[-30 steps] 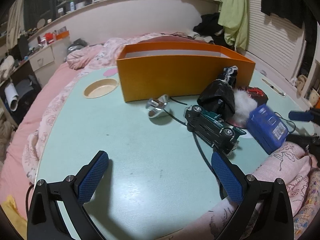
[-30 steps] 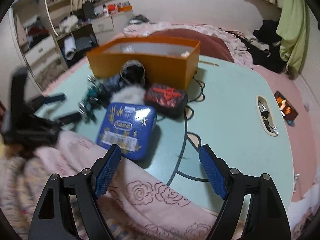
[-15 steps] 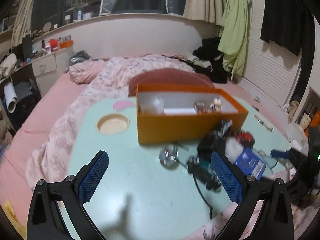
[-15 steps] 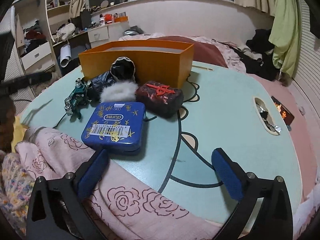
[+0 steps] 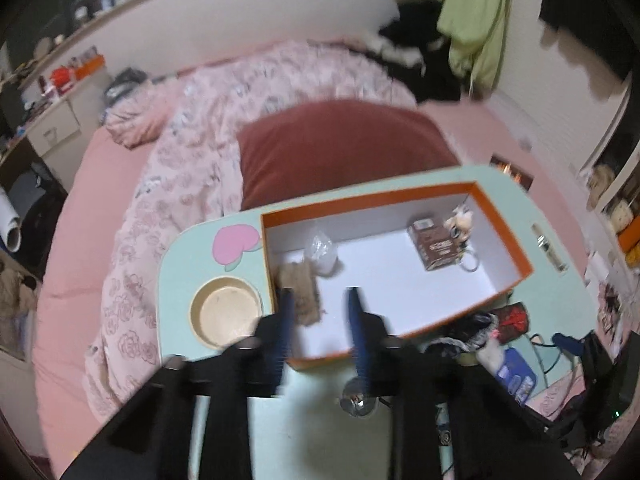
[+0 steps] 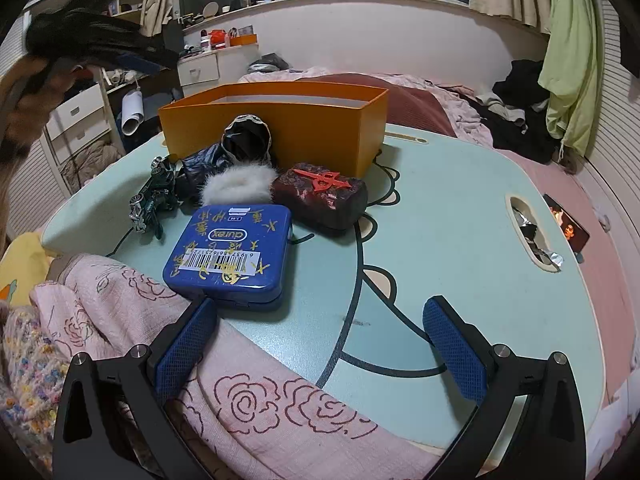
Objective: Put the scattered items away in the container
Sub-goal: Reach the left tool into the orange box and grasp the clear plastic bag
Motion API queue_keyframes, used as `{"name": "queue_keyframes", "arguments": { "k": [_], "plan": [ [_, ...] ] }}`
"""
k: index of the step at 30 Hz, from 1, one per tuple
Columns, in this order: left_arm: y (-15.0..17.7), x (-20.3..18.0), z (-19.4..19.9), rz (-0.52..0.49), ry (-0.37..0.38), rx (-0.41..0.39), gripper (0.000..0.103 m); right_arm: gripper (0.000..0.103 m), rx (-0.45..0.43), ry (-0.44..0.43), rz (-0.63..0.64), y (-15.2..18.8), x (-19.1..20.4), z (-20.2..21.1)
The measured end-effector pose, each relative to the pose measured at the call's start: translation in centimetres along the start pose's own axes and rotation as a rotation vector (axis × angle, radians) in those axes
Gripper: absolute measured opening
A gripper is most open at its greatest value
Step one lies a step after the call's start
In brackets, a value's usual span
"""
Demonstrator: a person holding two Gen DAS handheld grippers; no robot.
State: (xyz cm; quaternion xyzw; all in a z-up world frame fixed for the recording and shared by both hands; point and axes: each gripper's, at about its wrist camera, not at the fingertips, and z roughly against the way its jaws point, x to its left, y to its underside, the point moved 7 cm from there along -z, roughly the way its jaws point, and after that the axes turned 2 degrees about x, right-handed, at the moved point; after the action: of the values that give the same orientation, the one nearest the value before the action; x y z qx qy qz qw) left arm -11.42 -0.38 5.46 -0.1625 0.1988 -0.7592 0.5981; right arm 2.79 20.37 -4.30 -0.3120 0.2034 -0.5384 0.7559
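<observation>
The orange box stands on the pale green table and holds a brown packet, a clear bag, a tan item and a keyring. My left gripper is high above the box's near left end, blurred, jaws partly apart with nothing between them. My right gripper is open and empty, low at the table's front edge, just behind a blue tin. Beyond the tin lie a white fur puff, a dark red case, a black bag and a green toy car. The orange box stands behind them.
A round cup recess is sunk in the table left of the box. A silver metal piece lies in front of the box. A pink rose blanket drapes over the table's front edge. A slot with wrappers is at the right.
My left gripper has risen from low over the table to high above the box, now looking down into it, and its jaws have come closer together. My right gripper has hardly moved.
</observation>
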Motion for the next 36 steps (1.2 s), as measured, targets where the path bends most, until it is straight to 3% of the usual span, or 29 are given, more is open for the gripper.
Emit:
{"name": "queue_keyframes", "arguments": {
  "k": [7, 10, 12, 14, 16, 19, 21, 22, 24, 28, 33, 36],
  "plan": [
    [-1.6, -1.7, -4.5, -0.134, -0.140, 0.127, 0.014, 0.103, -0.003, -0.001, 0.001, -0.2, 0.0, 0.0],
    [-1.9, -1.6, -6.5, -0.189, -0.263, 0.176, 0.014, 0.103, -0.004, -0.001, 0.000, -0.2, 0.0, 0.0],
    [-2.4, -2.0, -7.1, -0.218, -0.286, 0.177, 0.021, 0.103, -0.004, 0.000, 0.000, -0.1, 0.1, 0.1],
    [-3.0, -2.4, -7.3, -0.217, -0.275, 0.166, 0.048, 0.103, -0.005, 0.000, 0.000, -0.1, 0.1, 0.1],
    [-3.4, -2.6, -8.0, -0.206, -0.266, 0.169, 0.054, 0.103, -0.005, 0.000, 0.000, -0.1, 0.1, 0.1],
    [-3.6, -2.7, -9.4, -0.184, -0.264, 0.187, 0.054, 0.103, -0.005, 0.001, -0.001, -0.1, 0.1, 0.2],
    [-3.6, -2.9, -10.3, -0.162, -0.235, 0.191, 0.038, 0.103, -0.006, 0.001, -0.001, -0.1, 0.1, 0.2],
    [-3.6, -3.0, -10.7, -0.148, -0.220, 0.196, 0.018, 0.103, -0.006, 0.001, -0.001, -0.1, 0.1, 0.2],
    [-3.7, -2.8, -10.8, -0.128, -0.219, 0.172, 0.018, 0.103, -0.006, 0.002, -0.001, -0.1, 0.1, 0.2],
    [-3.9, -2.6, -9.2, -0.072, -0.136, 0.117, 0.018, 0.103, -0.007, 0.001, -0.001, -0.1, 0.1, 0.2],
    [-4.1, -2.7, -1.6, -0.036, -0.010, -0.082, 0.018, 0.103, -0.008, 0.001, -0.002, -0.1, 0.1, 0.2],
    [-2.1, -2.7, 2.8, -0.020, 0.074, -0.176, 0.018, 0.103, -0.008, 0.001, -0.002, 0.0, 0.2, 0.3]
  ]
}}
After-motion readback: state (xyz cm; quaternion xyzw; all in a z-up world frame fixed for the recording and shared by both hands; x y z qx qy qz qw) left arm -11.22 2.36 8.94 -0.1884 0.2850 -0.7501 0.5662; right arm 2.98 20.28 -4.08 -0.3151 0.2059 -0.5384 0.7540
